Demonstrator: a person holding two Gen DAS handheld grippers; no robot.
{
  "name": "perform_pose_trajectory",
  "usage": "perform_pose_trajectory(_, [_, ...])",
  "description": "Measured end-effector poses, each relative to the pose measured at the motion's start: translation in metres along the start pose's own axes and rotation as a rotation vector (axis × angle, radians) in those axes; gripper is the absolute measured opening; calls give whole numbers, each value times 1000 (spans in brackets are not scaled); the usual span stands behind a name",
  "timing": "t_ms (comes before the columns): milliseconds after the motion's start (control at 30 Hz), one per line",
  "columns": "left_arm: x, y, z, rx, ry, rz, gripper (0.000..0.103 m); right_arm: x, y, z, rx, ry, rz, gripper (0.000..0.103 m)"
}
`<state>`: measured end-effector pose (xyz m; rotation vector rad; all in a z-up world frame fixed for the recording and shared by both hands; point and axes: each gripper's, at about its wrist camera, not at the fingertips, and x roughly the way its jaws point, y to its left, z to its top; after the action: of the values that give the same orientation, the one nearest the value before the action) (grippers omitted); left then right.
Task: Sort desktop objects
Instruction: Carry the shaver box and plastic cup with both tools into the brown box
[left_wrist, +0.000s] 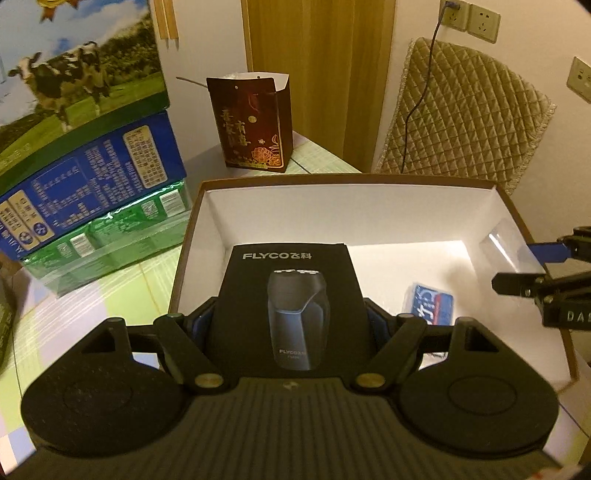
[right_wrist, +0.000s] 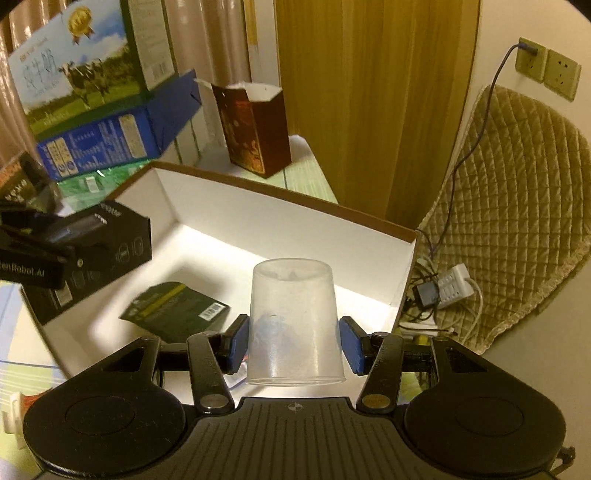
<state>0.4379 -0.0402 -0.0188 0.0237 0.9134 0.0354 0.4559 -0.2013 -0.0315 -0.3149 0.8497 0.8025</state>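
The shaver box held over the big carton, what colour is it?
Black shaver box, with a dark shaver pictured; left wrist view.

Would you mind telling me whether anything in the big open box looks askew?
The dark green flat packet lies skewed to the white-lined cardboard box's walls, and the translucent plastic cup in the right tongs is upside down.

Cream wall with sockets and a wooden door. A quilted pad leans beside the pale green checked tabletop; lighting is warm.
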Motion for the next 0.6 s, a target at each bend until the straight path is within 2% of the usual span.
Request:
perform_pose_trajectory(200, [29, -3, 16, 24, 22, 11, 76, 24, -5, 8, -31, 32, -25, 50])
perform_pose_trajectory(600, [79, -8, 31, 66, 63, 39, 77, 48, -8, 18, -102, 71, -31, 50])
